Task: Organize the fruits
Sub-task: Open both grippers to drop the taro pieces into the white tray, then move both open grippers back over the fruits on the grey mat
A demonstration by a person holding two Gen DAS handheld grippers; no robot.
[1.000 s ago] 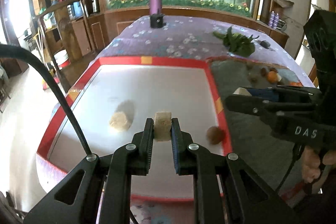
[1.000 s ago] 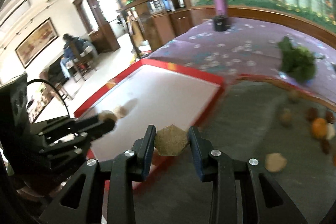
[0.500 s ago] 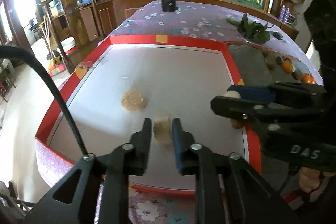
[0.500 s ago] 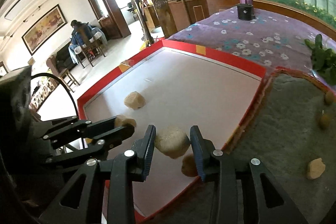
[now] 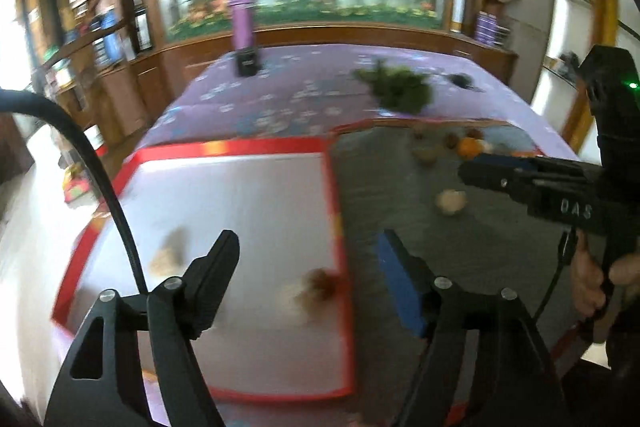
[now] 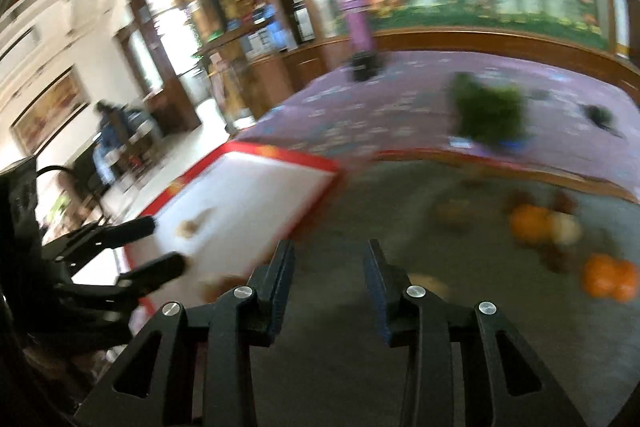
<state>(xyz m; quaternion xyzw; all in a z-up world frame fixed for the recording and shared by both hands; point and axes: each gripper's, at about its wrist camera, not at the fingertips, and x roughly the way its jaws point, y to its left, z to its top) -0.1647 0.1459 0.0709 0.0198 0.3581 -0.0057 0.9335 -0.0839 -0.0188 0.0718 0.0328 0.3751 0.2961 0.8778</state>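
Observation:
Both views are blurred by motion. My left gripper (image 5: 308,259) is open and empty above the near right corner of the red-rimmed white tray (image 5: 240,147). Tan and brown fruits (image 5: 312,289) lie on the tray below it, and another tan fruit (image 5: 166,257) lies further left. My right gripper (image 6: 328,261) is open and empty over the grey mat (image 6: 440,307). It also shows in the left wrist view (image 5: 472,173). Orange fruits (image 6: 528,221) and brown ones lie on the mat at the right.
A tan fruit (image 5: 450,201) lies alone on the grey mat (image 5: 400,195). Leafy greens (image 5: 400,89) and a purple bottle (image 5: 242,21) stand on the purple tablecloth behind. The tray's red rim separates it from the mat.
Both grippers have opened and let go of their tan fruits, which now lie on the tray. Both have swung right, toward the grey mat.

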